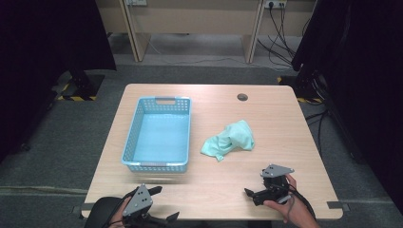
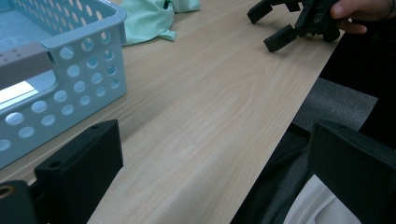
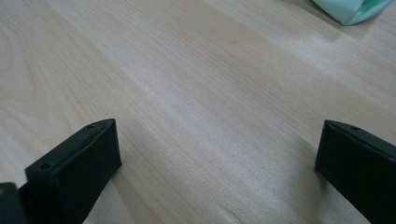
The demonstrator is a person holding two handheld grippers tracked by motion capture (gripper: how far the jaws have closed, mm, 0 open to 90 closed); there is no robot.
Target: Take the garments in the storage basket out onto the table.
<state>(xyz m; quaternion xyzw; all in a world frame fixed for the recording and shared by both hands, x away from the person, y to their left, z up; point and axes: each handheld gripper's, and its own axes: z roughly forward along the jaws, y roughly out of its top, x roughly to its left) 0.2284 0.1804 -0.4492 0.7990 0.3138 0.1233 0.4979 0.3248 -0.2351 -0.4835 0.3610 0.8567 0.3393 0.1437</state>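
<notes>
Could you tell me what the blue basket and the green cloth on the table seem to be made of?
The blue basket looks like moulded plastic with a smooth, slightly glossy finish: its walls are rigid and pierced by even rows of round holes. The green cloth appears to be soft woven or knitted fabric, matte, lying crumpled in loose folds. The exact fibre cannot be told. The table shows a pale wood-grain surface, possibly laminate.

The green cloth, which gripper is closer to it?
Right. The right gripper sits just below the green cloth, open. The left gripper is farther off, below the blue basket.
</notes>
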